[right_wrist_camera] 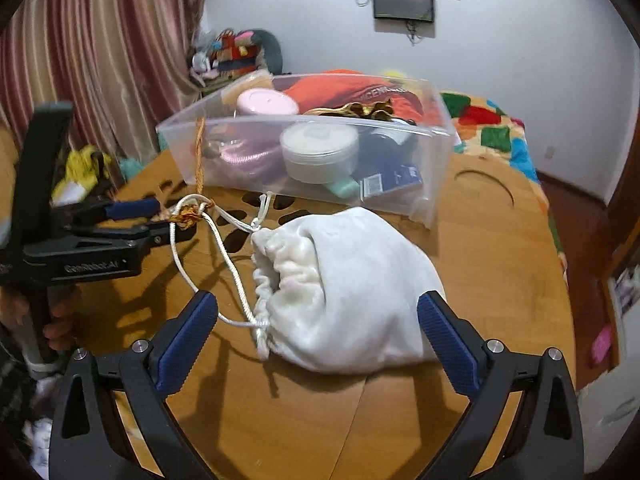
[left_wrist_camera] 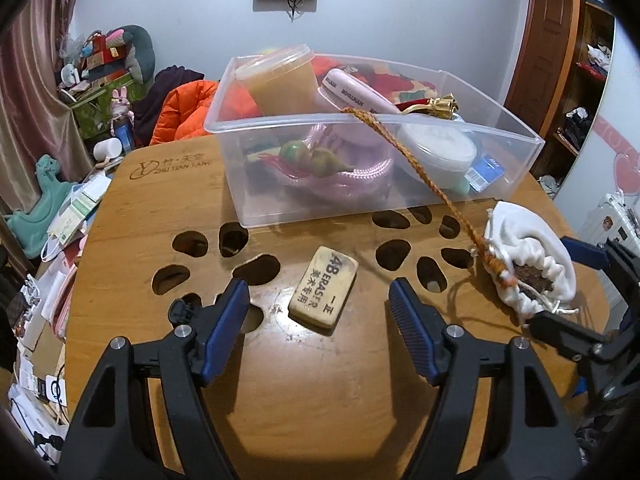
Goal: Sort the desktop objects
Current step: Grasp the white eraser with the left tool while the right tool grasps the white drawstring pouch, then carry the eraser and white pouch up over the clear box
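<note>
Bin contents only partly legible through the clear bin [left_wrist_camera: 516, 148] wall; what sits inside the white pouch [right_wrist_camera: 352, 292] is a dark mass I cannot identify. My left gripper [left_wrist_camera: 318, 300] has its jaws spread, the eraser [left_wrist_camera: 324, 292] lying on the wooden table [left_wrist_camera: 360, 400] between the tips, pads apart from it. My right gripper [right_wrist_camera: 316, 320] stands wide, straddling the pouch; contact unclear. An orange braided cord [left_wrist_camera: 408, 152] runs from the bin rim to the pouch's drawstring
</note>
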`<action>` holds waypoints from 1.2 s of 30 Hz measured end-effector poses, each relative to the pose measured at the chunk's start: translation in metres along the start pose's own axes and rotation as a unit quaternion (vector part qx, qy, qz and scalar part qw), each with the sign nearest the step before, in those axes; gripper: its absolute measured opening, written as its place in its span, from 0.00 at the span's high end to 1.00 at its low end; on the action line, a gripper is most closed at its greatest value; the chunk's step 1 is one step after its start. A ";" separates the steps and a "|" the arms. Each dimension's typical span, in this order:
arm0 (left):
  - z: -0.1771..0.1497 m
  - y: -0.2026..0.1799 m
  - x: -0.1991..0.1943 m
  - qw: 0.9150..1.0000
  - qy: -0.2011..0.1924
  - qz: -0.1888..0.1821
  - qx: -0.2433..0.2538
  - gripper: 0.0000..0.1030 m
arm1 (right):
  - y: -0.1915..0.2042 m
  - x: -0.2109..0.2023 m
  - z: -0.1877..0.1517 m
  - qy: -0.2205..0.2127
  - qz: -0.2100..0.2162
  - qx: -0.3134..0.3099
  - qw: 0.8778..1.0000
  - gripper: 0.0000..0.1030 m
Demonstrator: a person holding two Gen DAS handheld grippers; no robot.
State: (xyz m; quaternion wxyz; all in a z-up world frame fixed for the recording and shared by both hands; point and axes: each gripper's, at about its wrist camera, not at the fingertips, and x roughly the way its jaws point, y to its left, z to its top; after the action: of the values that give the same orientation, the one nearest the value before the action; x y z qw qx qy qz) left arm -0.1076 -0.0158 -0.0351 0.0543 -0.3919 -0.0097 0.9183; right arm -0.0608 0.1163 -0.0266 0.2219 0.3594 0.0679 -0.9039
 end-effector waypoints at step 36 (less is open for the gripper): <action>0.001 -0.001 -0.015 1.000 -0.018 -0.012 0.003 0.78 | -0.012 -0.010 0.014 -0.005 -0.011 -0.003 1.000 0.67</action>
State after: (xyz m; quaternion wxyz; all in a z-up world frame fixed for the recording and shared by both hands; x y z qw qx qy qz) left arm -0.0981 -0.0161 -0.0234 0.0660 -0.3747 -0.0125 0.9247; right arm -0.0683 0.1262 -0.0095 0.2135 0.3531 0.0738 -0.9079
